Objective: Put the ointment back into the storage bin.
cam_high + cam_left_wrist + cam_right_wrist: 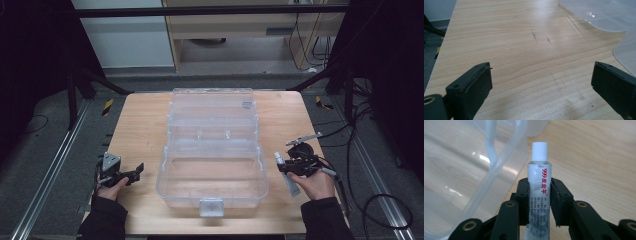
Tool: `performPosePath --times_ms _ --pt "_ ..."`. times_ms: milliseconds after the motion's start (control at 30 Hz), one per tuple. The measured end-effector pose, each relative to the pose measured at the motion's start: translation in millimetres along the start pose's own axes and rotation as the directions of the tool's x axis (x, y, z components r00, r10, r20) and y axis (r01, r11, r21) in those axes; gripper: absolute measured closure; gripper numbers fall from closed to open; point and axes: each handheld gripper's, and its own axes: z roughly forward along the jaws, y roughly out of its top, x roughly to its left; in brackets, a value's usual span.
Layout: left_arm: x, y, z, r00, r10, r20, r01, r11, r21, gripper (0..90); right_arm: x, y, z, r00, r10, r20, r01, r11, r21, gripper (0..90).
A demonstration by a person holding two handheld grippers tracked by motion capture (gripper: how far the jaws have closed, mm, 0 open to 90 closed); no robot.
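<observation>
1. While the right claw (pixel 539 202) grips a small white ointment tube (pixel 538 187) between its pads, the tube sits just off the right wall of the clear plastic box (pixel 212 172), above the bench (pixel 145 125). Cap points away from the claw; the tail end sticks out toward the person's hand.
2. Box stands mid-bench with its lid (pixel 212 107) thrown open to the far side. Near compartment looks bare.
3. Left claw (pixel 539 85) rests wide apart at the near left of the bench, nothing between its jaws, well clear of the box.
4. Judged step: carry the tube over the right wall and set it in the box.
5. Risk: the grip is on the tube's soft body, so it may flatten or slide through the pads if it swings.
6. Risk: the cap or the tail could clip the box's rim on a low crossing; nothing holds the box, so it could skid left.
7. Risk: the wall is clear, so its edge is hard to judge; a release too early would drop the tube on the bench.
</observation>
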Motion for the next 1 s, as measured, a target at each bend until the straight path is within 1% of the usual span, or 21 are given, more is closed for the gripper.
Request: performPosePath --times_ms 33,67,167,233,333,567,667,800,900,933,1000 --pt "-0.1 0.0 0.0 1.0000 0.003 0.001 -0.003 1.0000 0.000 2.7 0.3 3.7 -4.5 0.9999 -0.008 -0.010 0.008 1.000 -0.023 69.9" --pt "-0.2 0.0 0.1 1.0000 0.004 0.000 -0.004 1.0000 0.000 2.7 0.4 5.4 -6.5 0.9998 -0.019 -0.009 0.018 0.999 -0.037 69.9" --pt "-0.2 0.0 0.1 1.0000 0.003 0.000 -0.003 1.0000 0.001 2.7 1.4 10.6 -12.6 0.9987 -0.048 -0.020 0.046 0.997 -0.063 69.9" --pt "-0.3 0.0 0.2 1.0000 0.002 0.001 -0.002 1.0000 0.001 2.7 2.4 13.9 -16.7 0.9971 -0.073 -0.018 0.072 0.994 -0.084 69.9" --pt "-0.4 0.0 0.3 1.0000 0.005 0.001 -0.005 1.0000 0.000 2.7 3.8 19.2 -23.8 0.9956 -0.089 -0.029 0.085 0.991 -0.106 69.9" --pt "-0.3 0.1 0.1 1.0000 0.005 0.002 -0.005 1.0000 0.002 2.7 9.0 31.5 -38.2 0.9877 -0.149 -0.047 0.140 0.977 -0.158 69.9" --pt "-0.4 0.0 0.2 1.0000 0.005 0.002 -0.005 1.0000 0.001 2.7 12.0 36.9 -42.5 0.9823 -0.180 -0.052 0.169 0.971 -0.170 70.0" --pt "-0.2 0.1 0.2 1.0000 0.004 0.003 -0.004 1.0000 0.003 2.7 17.5 46.5 -48.3 0.9729 -0.222 -0.063 0.208 0.961 -0.185 70.0" --pt "-0.2 0.1 0.1 1.0000 0.006 0.002 -0.006 1.0000 0.002 2.7 23.3 53.8 -51.0 0.9650 -0.249 -0.082 0.232 0.956 -0.177 69.9" --pt "-0.2 0.1 0.1 1.0000 0.005 0.002 -0.005 1.0000 0.002 2.7 24.6 55.6 -50.8 0.9605 -0.266 -0.082 0.248 0.952 -0.181 69.9" --pt "-0.2 0.0 0.2 1.0000 0.002 0.003 -0.002 1.0000 0.001 2.7 29.6 60.8 -50.9 0.9520 -0.292 -0.091 0.273 0.945 -0.178 69.9"
